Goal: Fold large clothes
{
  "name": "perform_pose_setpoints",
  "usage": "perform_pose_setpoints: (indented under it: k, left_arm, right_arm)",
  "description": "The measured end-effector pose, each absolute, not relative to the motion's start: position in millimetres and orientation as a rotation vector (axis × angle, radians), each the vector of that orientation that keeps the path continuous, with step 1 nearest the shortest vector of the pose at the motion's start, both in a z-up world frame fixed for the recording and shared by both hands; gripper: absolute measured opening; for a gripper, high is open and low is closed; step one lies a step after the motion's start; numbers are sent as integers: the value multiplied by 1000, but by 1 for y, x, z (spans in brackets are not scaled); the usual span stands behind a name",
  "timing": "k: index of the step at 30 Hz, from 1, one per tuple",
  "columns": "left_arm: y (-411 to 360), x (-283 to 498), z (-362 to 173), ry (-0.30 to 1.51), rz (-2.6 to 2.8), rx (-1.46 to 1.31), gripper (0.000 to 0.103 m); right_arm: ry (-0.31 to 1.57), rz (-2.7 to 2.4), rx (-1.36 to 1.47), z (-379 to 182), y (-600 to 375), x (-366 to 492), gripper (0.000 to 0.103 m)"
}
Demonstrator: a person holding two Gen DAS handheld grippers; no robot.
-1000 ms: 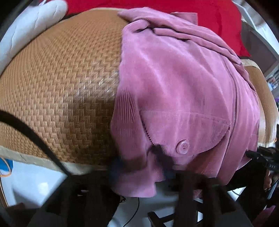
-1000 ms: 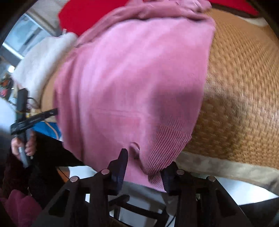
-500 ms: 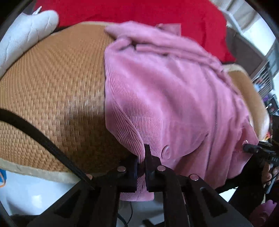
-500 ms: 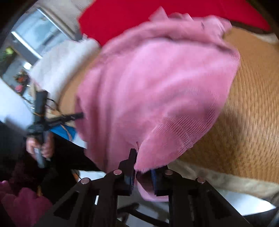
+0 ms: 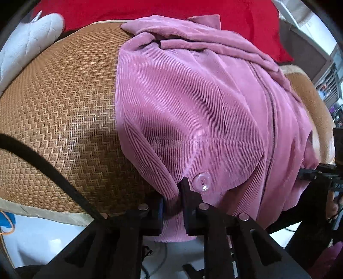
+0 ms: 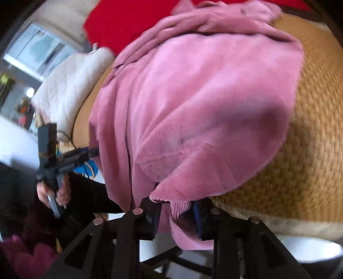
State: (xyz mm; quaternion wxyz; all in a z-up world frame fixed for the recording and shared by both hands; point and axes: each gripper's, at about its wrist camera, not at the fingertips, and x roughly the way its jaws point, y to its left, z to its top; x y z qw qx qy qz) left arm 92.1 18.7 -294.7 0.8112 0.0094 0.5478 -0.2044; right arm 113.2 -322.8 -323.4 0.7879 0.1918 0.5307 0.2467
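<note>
While lying spread over the herringbone-woven rattan mat (image 5: pixel 57 111), pink corduroy jacket (image 5: pixel 193 111) hanging its near hem off the mat's front edge, pale binding strip (image 5: pixel 42 211) showing below. Collar end bunched up at the far side against the red bedding (image 5: pixel 150 10). White quilted pillow (image 5: pixel 23 47) sitting at the mat's far left corner in the left wrist view.

Left gripper (image 5: pixel 172 199) pinching a ribbed fold of the hem, right beside the pale round button (image 5: pixel 201 182) on the pocket flap. Jaws having just eased open slightly after clamping, fabric still pressed between the pads, gap narrow. Pointing steeply downward at the mat edge, cloth pulled into a taut ridge running up from the pads.

Right gripper (image 6: pixel 175 214) gripping the opposite hem corner: folded-over edge draped across the left pad, a strip of corduroy hanging down between the fingers. Jaws having also just widened somewhat after closing; cloth bunched in the gap and bearing on both blue-faced pads. Angled down less steeply than the left. Right wrist picture motion-blurred, so fine contact hard to confirm.

Left hand (image 6: pixel 54 191) wrapped round the left tool's handle, seen at the left border of the right wrist view, tool's fingers reaching into the jacket's edge. Black strap (image 5: pixel 49 169) crossing the mat in the left wrist view.
</note>
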Motion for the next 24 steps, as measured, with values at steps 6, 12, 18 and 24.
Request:
perform_pose_setpoints:
  k: [6, 12, 18, 24]
  left_arm:
    - [26, 103, -248, 1100, -568, -128, 10]
    - [25, 150, -161, 923, -635, -173, 10]
    - [24, 245, -126, 823, -584, -238, 11]
    - [6, 329, -171, 847, -484, -314, 11]
  right_arm:
    - [1018, 558, 467, -282, -338, 122, 17]
    - [820, 530, 548, -223, -376, 165, 16]
    - [654, 402, 676, -196, -440, 239, 16]
    - [626, 276, 847, -218, -494, 323, 15]
